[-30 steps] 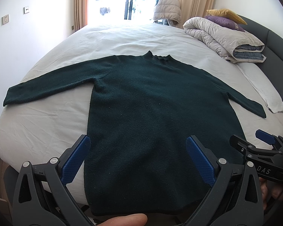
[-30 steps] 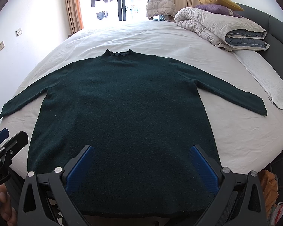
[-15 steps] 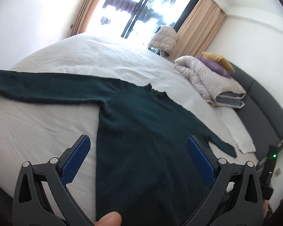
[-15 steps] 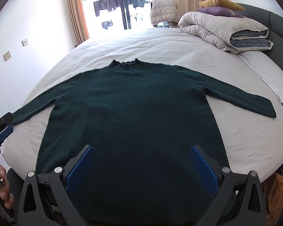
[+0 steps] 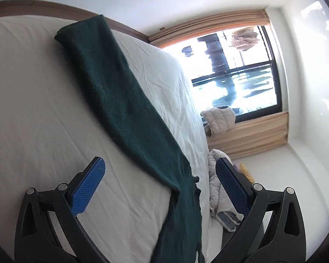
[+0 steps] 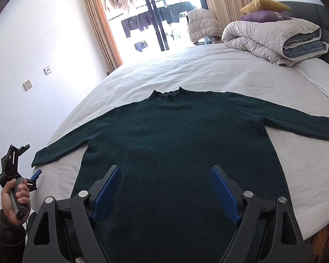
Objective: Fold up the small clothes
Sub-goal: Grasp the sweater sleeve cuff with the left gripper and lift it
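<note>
From my right wrist camera, my left hand point(image 6: 13, 199) sits at eight o'clock, its left gripper point(image 5: 160, 188) spread and empty just off the bed's point(image 6: 208, 70) edge beside the sweater's left cuff point(image 6: 38, 159). The dark green sweater point(image 6: 175, 144) lies flat across the middle, collar point(image 6: 167, 93) toward twelve o'clock, with bare sheet beyond it. My right gripper point(image 6: 165, 188) hangs over the hem, jaws apart and just narrowing, gripping nothing. The other sleeve runs to three o'clock; a folded duvet point(image 6: 274, 37) sits at two o'clock.
</note>
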Motion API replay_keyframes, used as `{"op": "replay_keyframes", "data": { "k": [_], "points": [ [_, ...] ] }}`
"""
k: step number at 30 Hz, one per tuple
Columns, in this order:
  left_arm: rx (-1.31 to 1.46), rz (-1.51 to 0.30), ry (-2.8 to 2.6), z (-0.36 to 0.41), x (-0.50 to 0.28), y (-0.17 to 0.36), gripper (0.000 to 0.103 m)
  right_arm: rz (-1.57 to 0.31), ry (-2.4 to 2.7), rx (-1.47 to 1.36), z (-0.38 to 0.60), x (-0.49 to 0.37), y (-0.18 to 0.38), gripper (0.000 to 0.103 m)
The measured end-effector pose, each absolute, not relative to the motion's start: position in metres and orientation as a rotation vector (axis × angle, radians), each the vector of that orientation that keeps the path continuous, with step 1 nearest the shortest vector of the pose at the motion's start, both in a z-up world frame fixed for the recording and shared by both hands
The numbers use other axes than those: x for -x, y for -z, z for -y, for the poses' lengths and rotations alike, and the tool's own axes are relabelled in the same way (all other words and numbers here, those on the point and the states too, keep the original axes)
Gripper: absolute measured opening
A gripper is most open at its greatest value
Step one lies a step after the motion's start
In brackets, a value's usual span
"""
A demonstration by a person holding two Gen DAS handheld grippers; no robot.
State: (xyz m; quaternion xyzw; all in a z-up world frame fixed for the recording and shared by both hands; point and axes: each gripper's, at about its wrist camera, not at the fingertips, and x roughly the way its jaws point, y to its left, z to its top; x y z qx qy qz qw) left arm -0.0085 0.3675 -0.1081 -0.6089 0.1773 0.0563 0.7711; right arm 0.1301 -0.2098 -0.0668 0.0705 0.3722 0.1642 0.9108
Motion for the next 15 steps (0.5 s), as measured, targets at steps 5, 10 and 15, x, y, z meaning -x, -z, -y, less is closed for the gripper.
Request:
{"op": "replay_keyframes", "data": {
  "k": [5,10,15],
  "points": [
    [1.391,-0.331,-0.129,-0.381,-0.009,0.115,0.102,-0.797,-0.355,-0.159,0.204,-0.138,0.073,0.079],
    [1.476,-0.261,-0.139,-0.394,-0.029,0.133,0.093,-0.796,-0.362,-0.184,0.203,-0.141,0.074,0.076],
    [1.602,-0.206,-0.159,-0.4,-0.03,0.158,0.063,-0.815,-0.365,-0.186,0.204,-0.145,0.08,0.074]
  ]
}}
